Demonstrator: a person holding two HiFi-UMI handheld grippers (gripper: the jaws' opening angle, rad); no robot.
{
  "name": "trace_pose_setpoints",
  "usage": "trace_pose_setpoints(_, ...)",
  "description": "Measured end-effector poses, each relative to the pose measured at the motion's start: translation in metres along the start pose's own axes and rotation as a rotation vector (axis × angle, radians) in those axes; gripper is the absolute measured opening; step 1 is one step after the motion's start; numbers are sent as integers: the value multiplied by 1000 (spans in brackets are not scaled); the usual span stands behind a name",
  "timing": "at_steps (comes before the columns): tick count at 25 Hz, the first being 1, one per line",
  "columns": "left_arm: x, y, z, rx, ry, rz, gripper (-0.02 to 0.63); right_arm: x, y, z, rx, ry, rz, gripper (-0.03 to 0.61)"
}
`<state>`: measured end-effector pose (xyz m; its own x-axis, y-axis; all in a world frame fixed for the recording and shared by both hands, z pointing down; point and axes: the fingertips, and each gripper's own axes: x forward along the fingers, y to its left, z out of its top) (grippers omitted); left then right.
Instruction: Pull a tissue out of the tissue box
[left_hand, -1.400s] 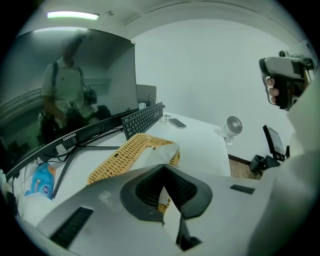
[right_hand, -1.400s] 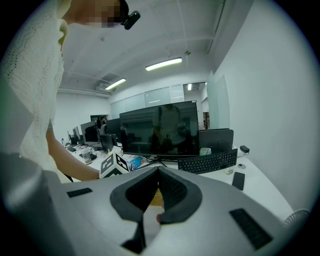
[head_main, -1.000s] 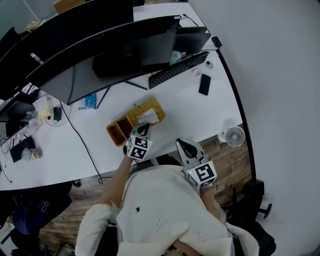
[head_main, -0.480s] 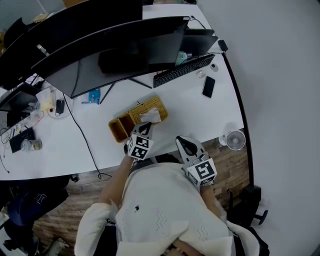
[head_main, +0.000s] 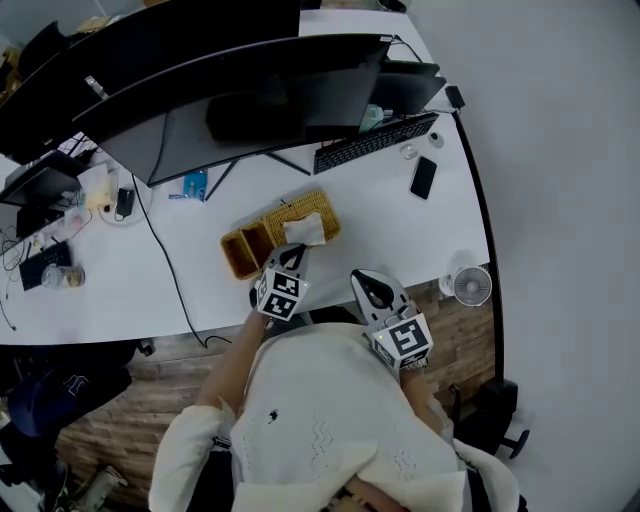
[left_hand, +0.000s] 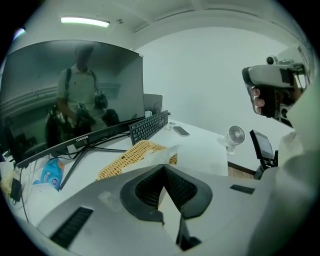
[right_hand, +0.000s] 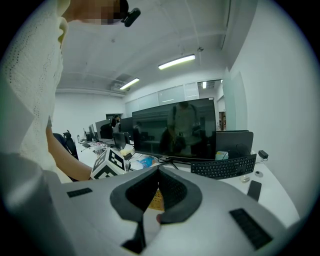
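At the far left of the white desk (head_main: 390, 220), in the head view, small clutter sits beside a black cable (head_main: 160, 265) that runs toward the desk's near edge. A blue packet (head_main: 193, 185) lies under the wide curved monitor (head_main: 250, 100), whose screen is dark. Next comes a darker wicker basket (head_main: 243, 255), set against the left end of the wicker tissue box (head_main: 300, 212). The box stands mid-desk in front of the monitor's stand, and a white tissue (head_main: 303, 230) sticks up from its top. The left gripper (head_main: 291, 256) hangs just at the box's near side and points at the tissue. Whether it touches cannot be told. In its own view the left gripper's (left_hand: 163, 167) jaws meet at the tips with nothing between them, and the tissue (left_hand: 161, 155) and woven box (left_hand: 131, 156) rise right beyond them. To the right, the right gripper (head_main: 362, 283) is held over the desk's near edge, apart from the box. Its jaws are likewise pressed together and empty in the right gripper view (right_hand: 159, 170). Farther right lie a black keyboard (head_main: 375, 143) and a dark phone (head_main: 423, 177). A small white fan (head_main: 467, 285) sits at the desk's right corner.
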<state>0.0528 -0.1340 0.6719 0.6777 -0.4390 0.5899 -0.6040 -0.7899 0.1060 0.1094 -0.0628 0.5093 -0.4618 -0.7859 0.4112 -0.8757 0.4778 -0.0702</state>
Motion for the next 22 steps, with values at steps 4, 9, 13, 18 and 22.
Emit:
trace_pose_setpoints(4,-4,-1,0,-11,-6,6,12,2,1,1,-9,-1,16,2)
trace_pose_setpoints(9,-7,-2,-1,-19,-16,14,12,5,4,2,-17,-1,34,2)
trace_pose_setpoints(13,-10,-3,0,-24,-20,19,12,7,6,3,-22,1,46,2)
trace_pose_setpoints(18,-12,-4,2,-28,-29,28,12,9,6,3,-25,-3,60,2)
trace_pose_setpoints(22,-14,-3,4,-33,-39,34,12,11,6,4,-28,-4,71,2)
